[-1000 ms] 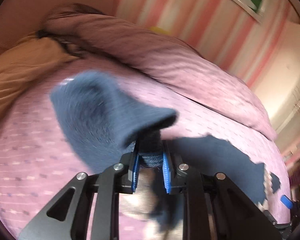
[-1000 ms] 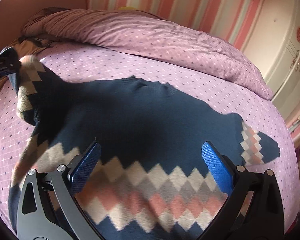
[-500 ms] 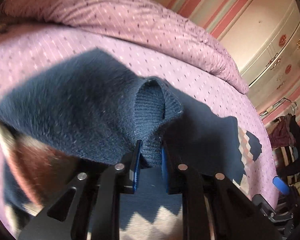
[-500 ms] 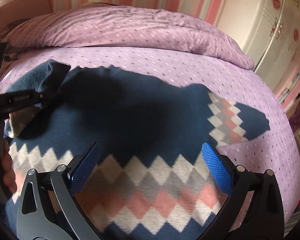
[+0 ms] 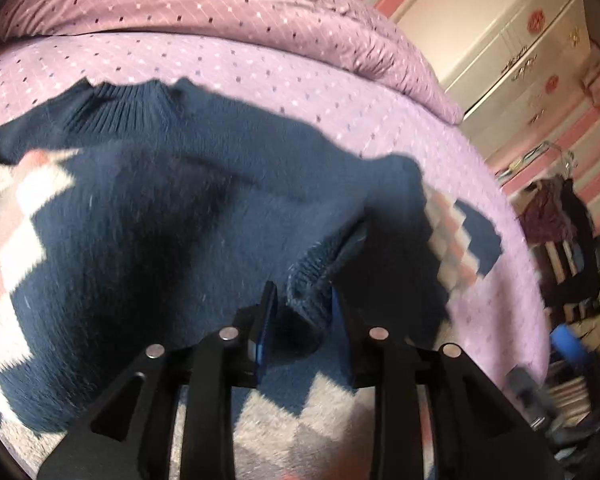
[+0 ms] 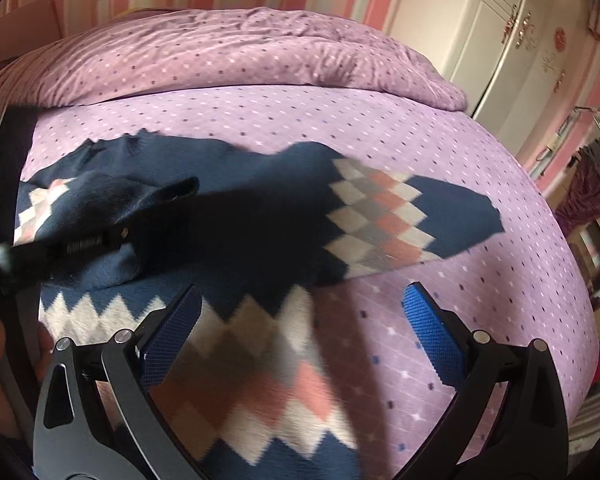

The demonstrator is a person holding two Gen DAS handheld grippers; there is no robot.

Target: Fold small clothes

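A small navy sweater [image 6: 260, 216] with a pink, grey and white diamond pattern lies spread on the purple dotted bedsheet [image 6: 380, 128]. My left gripper [image 5: 304, 312] is shut on the ribbed cuff [image 5: 312, 280] of the left sleeve and holds it over the sweater's chest. It also shows in the right wrist view [image 6: 180, 190], with the sleeve folded across the body. My right gripper [image 6: 300, 332] is open and empty above the sweater's lower right edge. The right sleeve [image 6: 420, 216] lies stretched out flat.
A rumpled purple duvet [image 6: 240, 52] is heaped along the far side of the bed. A white wardrobe [image 6: 520, 40] stands at the right. Clothes hang on a rack [image 5: 560, 220] beyond the bed's right edge.
My left gripper has carried the sleeve cuff from the far left across the sweater's body toward the right. The right gripper has shifted right, staying open.
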